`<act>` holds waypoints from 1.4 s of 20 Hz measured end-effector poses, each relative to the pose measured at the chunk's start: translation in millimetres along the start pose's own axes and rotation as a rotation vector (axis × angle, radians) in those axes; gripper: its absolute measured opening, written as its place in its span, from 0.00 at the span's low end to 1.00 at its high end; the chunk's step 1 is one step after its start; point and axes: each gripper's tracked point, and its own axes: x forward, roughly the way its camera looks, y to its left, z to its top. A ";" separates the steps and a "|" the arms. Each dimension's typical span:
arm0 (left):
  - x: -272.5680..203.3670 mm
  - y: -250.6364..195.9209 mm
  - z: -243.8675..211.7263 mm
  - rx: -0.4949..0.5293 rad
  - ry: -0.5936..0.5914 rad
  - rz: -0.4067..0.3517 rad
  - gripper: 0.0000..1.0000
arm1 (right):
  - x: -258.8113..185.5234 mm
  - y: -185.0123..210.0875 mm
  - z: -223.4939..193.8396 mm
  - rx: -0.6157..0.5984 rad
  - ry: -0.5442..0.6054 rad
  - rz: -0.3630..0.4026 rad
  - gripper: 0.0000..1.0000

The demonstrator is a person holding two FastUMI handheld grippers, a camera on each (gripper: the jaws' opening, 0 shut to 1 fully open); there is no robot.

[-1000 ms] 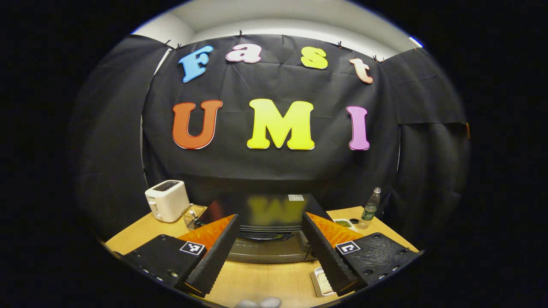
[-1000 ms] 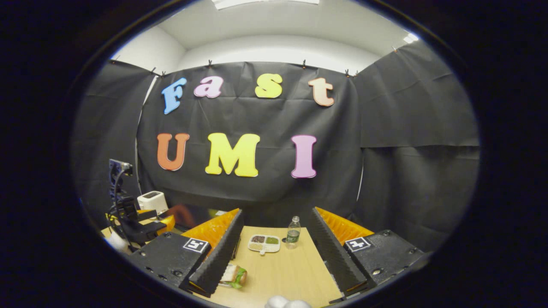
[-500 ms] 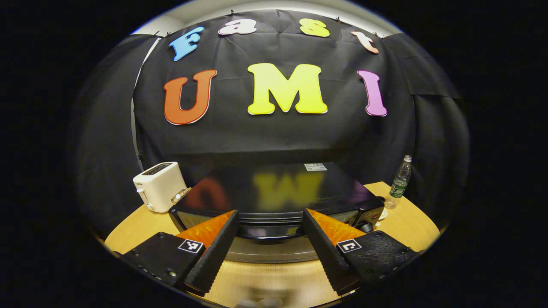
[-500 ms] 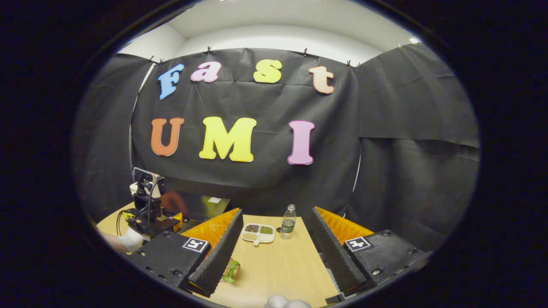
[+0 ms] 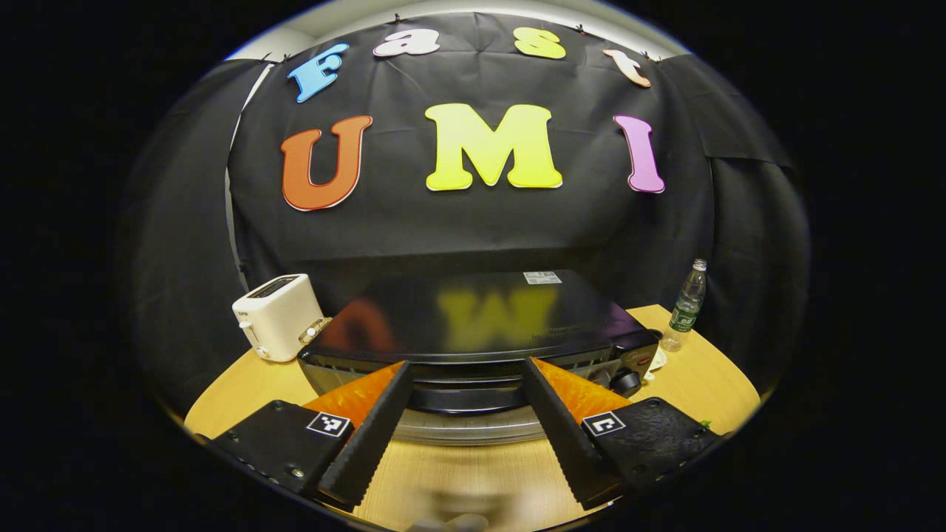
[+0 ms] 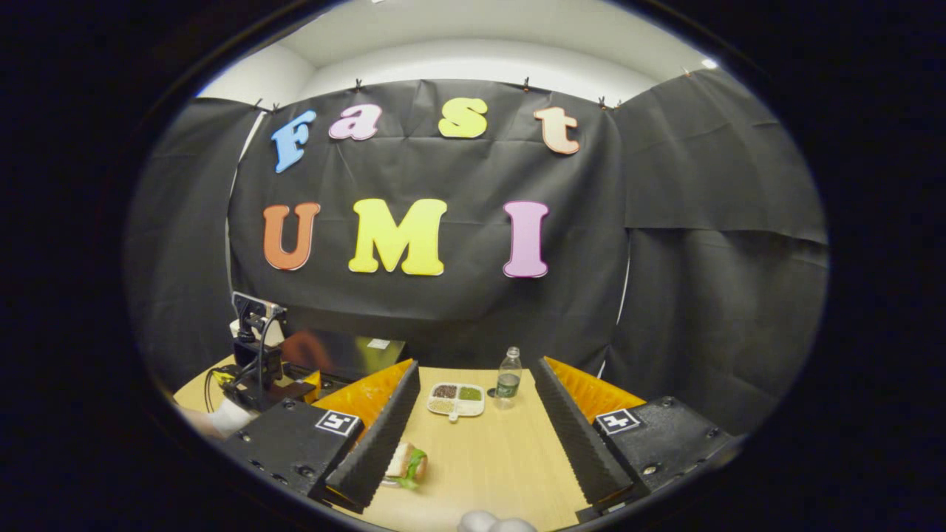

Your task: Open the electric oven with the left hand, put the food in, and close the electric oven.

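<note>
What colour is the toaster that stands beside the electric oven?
The toaster is white or cream, clearest in the left gripper view, left of the electric oven.

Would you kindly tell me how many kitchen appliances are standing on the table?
2: the oven at the table's middle, facing the left gripper, and the toaster just left of it. Others may be hidden behind the oven.

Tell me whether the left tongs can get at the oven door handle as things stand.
Probably yes. The left tongs are open and aimed straight at the front of the electric oven, with its handle between the two fingers and only bare table before it. Nothing stands in the way.
</note>
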 end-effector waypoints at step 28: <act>-91.6 -9.2 -149.3 0.006 0.160 -0.017 0.98 | -52.9 8.5 -73.4 -0.011 0.091 0.023 0.97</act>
